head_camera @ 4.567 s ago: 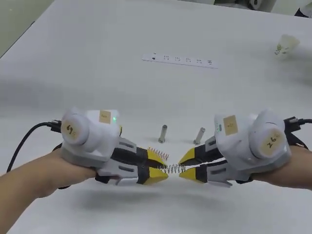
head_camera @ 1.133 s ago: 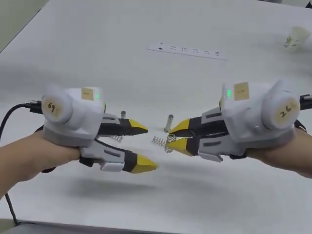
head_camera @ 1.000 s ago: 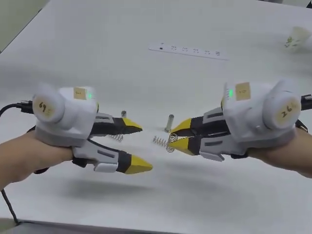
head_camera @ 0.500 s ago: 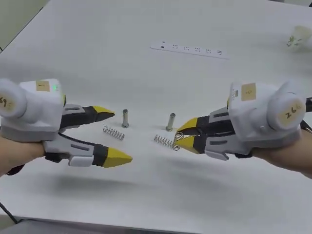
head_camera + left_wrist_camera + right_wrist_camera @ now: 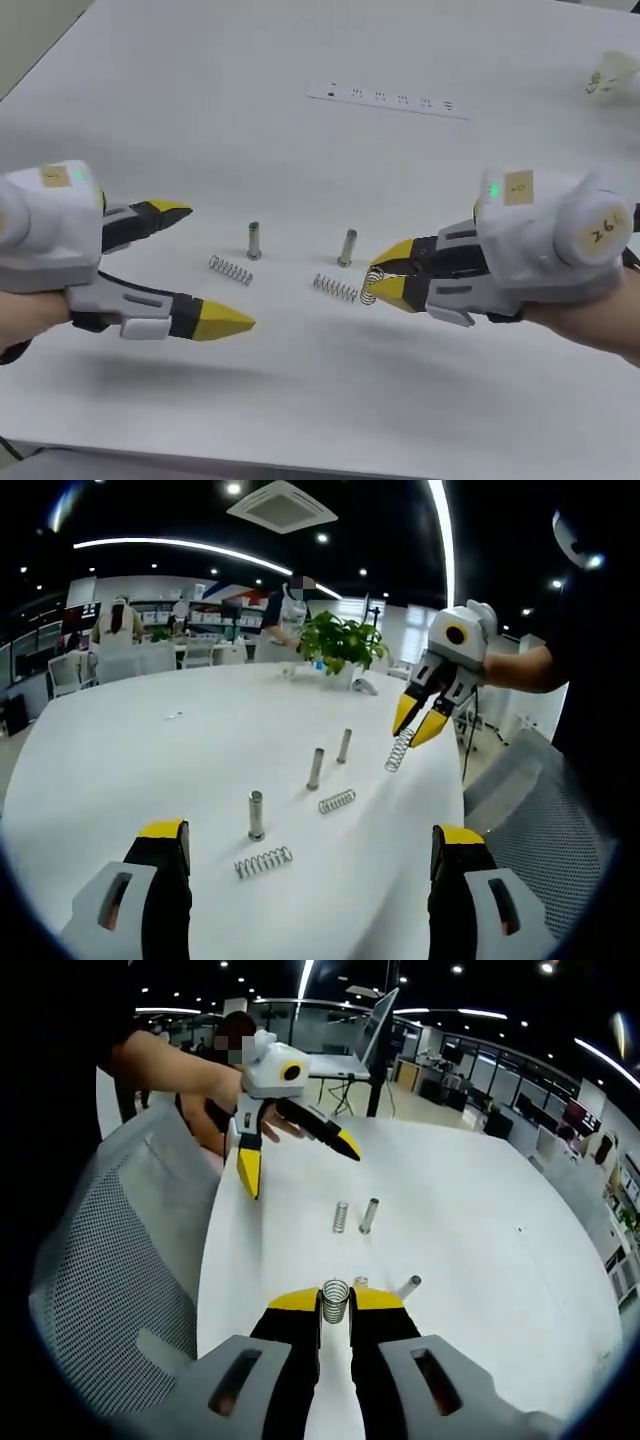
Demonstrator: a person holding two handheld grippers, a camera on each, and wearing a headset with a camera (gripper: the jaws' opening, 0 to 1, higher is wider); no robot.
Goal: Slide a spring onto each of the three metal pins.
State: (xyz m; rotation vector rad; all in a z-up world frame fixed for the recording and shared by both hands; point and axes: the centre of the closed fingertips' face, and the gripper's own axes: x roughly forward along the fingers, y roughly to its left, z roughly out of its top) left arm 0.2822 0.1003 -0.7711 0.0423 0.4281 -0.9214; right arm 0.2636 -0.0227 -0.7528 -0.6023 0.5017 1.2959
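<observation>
On right hand-held gripper (image 5: 378, 283), label (image 5: 603, 231) reads "26"; spring (image 5: 334, 1301) pinched in jaws.

Open office, white tabletop (image 5: 300, 60)
curved ceiling light strip (image 5: 150, 543) upper left; green potted plant (image 5: 340, 640) centre; grey mesh chair (image 5: 120, 1250) left

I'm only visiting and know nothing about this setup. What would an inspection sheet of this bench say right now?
Surface: white table, no spills seen.
Job's things: three upright pins, none wearing a spring; two loose springs lying beside them; a third spring held.
Clutter: power strip; small pale object at the far right.
Grippers: left gripper open; right gripper shut on the third spring.
Cables: thin dark lead at the near left edge.
Surroundings: open office, potted plant, mesh chair.
</observation>
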